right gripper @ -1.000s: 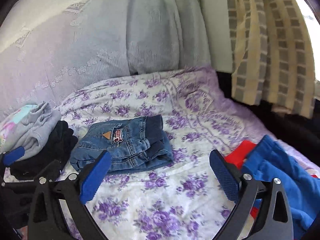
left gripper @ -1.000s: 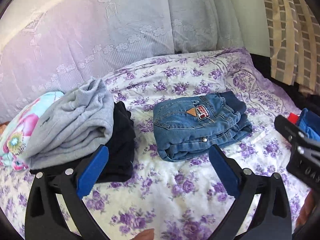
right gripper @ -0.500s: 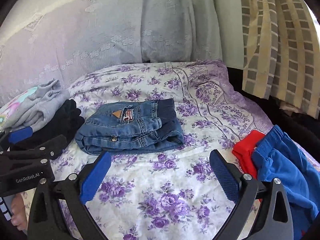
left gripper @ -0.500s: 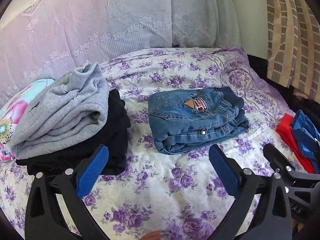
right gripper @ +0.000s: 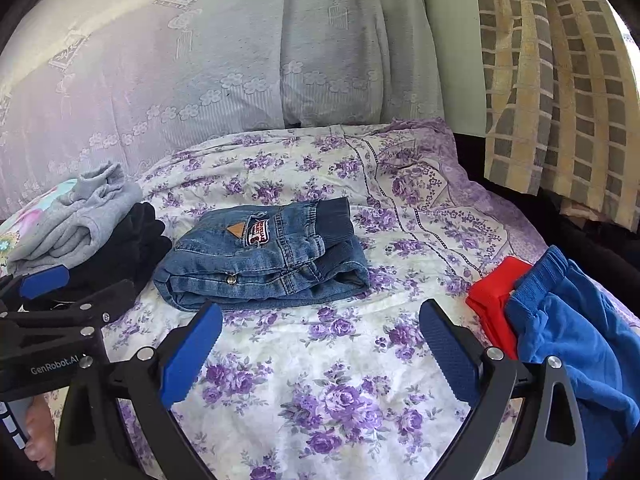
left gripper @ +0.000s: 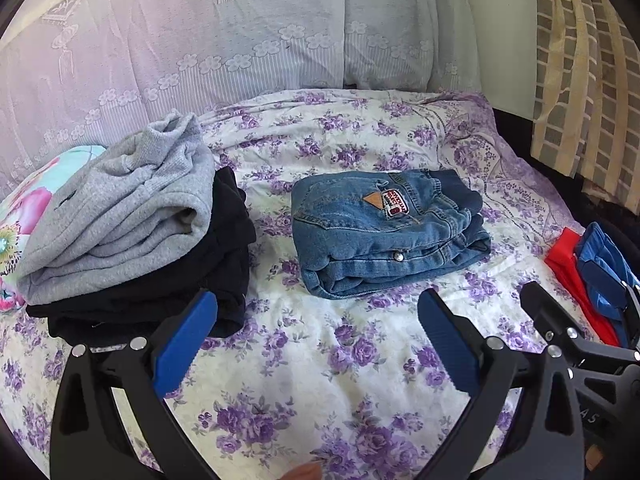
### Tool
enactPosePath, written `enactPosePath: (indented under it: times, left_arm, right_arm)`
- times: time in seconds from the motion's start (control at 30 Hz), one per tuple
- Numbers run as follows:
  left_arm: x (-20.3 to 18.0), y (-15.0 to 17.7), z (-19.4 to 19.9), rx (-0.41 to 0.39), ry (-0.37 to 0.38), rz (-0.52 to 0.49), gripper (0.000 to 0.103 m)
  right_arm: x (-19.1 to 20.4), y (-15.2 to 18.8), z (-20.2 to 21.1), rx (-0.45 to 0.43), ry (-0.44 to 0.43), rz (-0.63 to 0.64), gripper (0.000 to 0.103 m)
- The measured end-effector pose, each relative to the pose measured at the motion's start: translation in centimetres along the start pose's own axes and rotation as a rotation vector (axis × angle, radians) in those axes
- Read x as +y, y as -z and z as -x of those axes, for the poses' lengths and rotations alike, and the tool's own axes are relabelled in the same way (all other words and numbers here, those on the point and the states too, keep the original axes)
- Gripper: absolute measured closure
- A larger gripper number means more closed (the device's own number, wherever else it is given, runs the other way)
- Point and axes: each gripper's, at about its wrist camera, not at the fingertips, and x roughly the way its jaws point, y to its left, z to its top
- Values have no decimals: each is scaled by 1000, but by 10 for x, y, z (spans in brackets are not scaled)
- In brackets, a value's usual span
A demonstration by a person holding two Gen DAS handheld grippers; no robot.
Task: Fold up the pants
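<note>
Jeans (left gripper: 384, 236) sit folded into a thick packet near the middle of the flowered bedspread (left gripper: 320, 360), clear of my two claws and apart from the grey and black pile (left gripper: 132, 236) to the left. My left claw (left gripper: 316, 344) hangs wide over bare bedspread just short of the packet, holding nothing; my right claw (right gripper: 320, 344) is equally wide and empty, with red and blue clothes (right gripper: 560, 328) just beside its right finger. I judge the fold to be finished, so the risk now is undoing it: a finger dragging across the near fold edge could roll the layers open, and gripping only the top layer would peel it off the stack. On the right, the blue cloth lies close enough that a sideways swing might snag it and pull it onto the cleared patch. In the left wrist view the packet's long axis runs left to right and tilts slightly away on the right; its rounded fold edge faces me, and the dark ribbed waistband (right gripper: 332, 216) points to the far right. The patch label (left gripper: 394, 202) faces up, so the seat side is on top.
</note>
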Motion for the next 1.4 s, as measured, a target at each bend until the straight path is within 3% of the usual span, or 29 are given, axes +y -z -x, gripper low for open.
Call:
enactPosePath:
  times: [0.53,0.7,0.87,1.4]
  left_arm:
    - [-2,-1,4,2,-35,8,5]
    - [-6,-3,8,12,-62,-30,5]
    - [-3,-1,8,43,-27,-28,5]
    - [-7,1,10,38,-38,-42,5]
  right_arm:
    - [-1,-1,1,10,-9,-10,4]
    - [2,-2,7,43,-21,-26,4]
    - [3,-4,11,72,-16,-36,4]
    - [-2,-3,16,69,-26,-59,4]
